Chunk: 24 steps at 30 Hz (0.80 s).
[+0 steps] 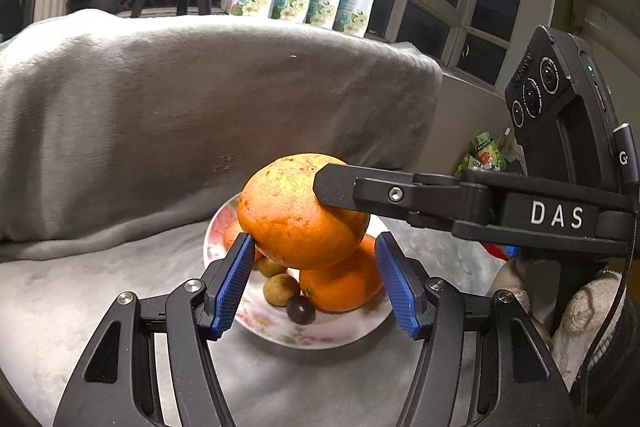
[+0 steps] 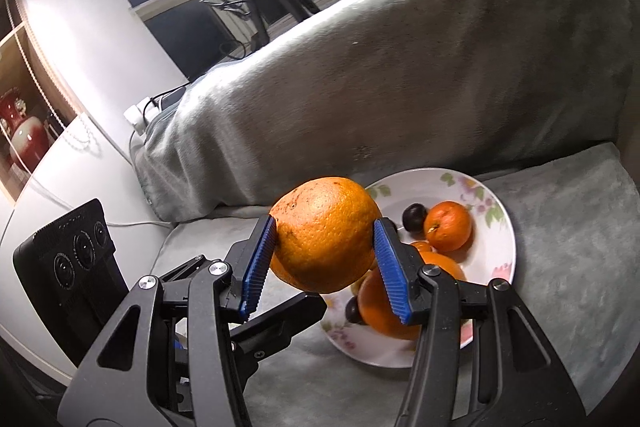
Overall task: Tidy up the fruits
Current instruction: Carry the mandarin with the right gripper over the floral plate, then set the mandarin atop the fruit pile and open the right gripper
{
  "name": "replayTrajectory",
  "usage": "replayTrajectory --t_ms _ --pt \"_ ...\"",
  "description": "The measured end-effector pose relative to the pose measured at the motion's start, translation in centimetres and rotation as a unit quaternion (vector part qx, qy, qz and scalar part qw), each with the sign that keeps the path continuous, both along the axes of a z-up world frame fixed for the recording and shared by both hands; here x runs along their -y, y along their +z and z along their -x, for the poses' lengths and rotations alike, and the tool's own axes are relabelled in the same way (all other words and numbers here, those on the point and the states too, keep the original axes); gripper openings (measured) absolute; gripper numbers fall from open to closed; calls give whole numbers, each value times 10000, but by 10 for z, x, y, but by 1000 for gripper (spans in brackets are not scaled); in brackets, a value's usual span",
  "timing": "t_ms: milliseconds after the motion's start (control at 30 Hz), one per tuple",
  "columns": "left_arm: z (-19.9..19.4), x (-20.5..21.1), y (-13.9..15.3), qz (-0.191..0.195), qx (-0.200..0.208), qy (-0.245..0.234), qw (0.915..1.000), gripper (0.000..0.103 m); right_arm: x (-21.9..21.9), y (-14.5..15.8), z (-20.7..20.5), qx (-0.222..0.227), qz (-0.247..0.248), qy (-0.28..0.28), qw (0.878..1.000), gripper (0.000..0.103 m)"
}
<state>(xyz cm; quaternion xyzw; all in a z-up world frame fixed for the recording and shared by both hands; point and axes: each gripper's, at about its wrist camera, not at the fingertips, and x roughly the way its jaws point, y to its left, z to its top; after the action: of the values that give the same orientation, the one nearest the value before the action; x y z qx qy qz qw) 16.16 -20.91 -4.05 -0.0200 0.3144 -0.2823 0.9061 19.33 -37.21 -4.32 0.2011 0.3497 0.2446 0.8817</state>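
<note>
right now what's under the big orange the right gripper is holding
Under the big orange sits the floral plate, holding another orange, a mandarin, small brown fruits and dark round ones. The plate's middle is hidden.

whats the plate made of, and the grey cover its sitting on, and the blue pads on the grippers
Plate: looks like glazed ceramic or porcelain, glossy white with a printed flower pattern; melamine cannot be ruled out.
Grey cover: soft plush fabric, probably fleece, matte with a brushed nap and folds.
Blue pads: seemingly rubber or moulded plastic, matte, with fine ridges across the face.
</note>
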Motion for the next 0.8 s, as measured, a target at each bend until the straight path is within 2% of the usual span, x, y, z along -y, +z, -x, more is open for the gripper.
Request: replayTrajectory --t_ms 800 --pt "-10 11 -14 -155 -149 -96 9997 59 16 -14 -19 -184 -189 -176 9995 53"
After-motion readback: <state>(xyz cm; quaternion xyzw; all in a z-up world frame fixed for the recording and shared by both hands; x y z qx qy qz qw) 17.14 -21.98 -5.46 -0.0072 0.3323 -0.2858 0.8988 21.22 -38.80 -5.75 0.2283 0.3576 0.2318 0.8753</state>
